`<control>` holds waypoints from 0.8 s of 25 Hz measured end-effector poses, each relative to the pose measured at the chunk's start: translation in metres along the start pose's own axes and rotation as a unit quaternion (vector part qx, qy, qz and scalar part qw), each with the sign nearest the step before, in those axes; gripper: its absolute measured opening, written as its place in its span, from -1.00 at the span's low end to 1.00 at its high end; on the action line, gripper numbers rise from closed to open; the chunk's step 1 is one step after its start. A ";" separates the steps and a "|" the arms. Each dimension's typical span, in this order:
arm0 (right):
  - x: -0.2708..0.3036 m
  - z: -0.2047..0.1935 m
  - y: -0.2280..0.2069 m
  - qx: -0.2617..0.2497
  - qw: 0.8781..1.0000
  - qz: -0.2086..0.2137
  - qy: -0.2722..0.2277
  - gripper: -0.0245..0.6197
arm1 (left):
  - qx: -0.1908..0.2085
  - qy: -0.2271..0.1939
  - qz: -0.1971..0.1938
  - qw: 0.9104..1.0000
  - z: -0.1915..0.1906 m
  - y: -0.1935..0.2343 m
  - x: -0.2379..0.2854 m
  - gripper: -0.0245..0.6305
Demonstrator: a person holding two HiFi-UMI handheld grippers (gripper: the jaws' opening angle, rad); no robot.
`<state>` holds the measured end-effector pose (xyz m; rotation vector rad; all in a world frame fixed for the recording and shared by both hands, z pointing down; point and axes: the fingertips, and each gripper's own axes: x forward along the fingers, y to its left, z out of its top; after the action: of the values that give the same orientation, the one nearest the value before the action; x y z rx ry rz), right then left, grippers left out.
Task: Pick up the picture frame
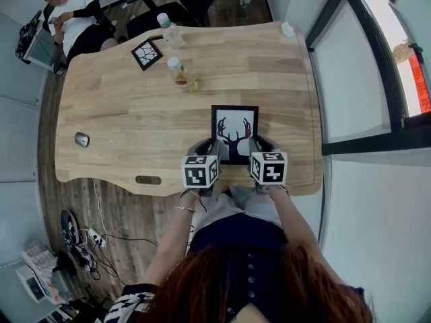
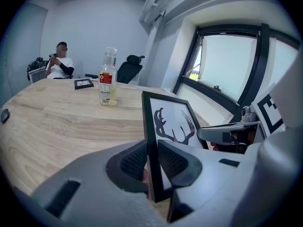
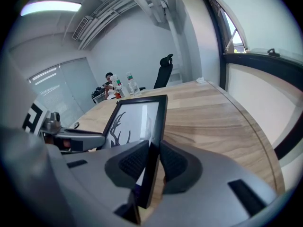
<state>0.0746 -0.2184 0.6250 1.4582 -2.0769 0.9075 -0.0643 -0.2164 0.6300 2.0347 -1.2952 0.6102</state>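
**Picture frame clamped at both sides, near table edge**

Head view: The picture frame (image 1: 234, 134), black with an antler print, sits over the wooden table (image 1: 135, 113) close to its near edge. The left gripper (image 1: 205, 149) is at the frame's left side and the right gripper (image 1: 261, 147) at its right side. Further up the table stand two bottles (image 1: 180, 73), with a smaller frame (image 1: 146, 53) beside them. A mouse (image 1: 81, 139) lies well apart to the left. A seated person (image 1: 74, 15) is at the far corner.

Left gripper view: Both ribbed pads (image 2: 134, 160) press on the frame's black border, one on each face.

Right gripper view: The pads (image 3: 174, 162) are closed on the opposite border in the same way. Whether the frame's lower edge is clear of the table cannot be told.
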 end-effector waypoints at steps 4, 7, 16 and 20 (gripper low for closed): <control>-0.003 0.006 0.003 -0.003 1.000 0.000 -0.010 -0.68 | 0.007 -0.011 0.001 1.000 0.007 0.000 -0.005 -0.67; -0.007 0.011 0.005 -0.006 1.000 0.000 -0.020 -0.68 | 0.012 -0.020 0.002 1.000 0.013 0.000 -0.008 -0.67; -0.019 0.031 0.008 -0.015 0.998 -0.004 -0.053 -0.69 | 0.025 -0.053 -0.002 0.998 0.033 -0.006 -0.020 -0.67; -0.025 0.041 0.011 -0.021 0.997 -0.007 -0.070 -0.69 | 0.035 -0.067 -0.004 0.997 0.042 -0.008 -0.025 -0.67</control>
<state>0.0738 -0.2294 0.5769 1.5515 -2.1687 0.7725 -0.0654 -0.2295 0.5819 2.1686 -1.3591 0.5296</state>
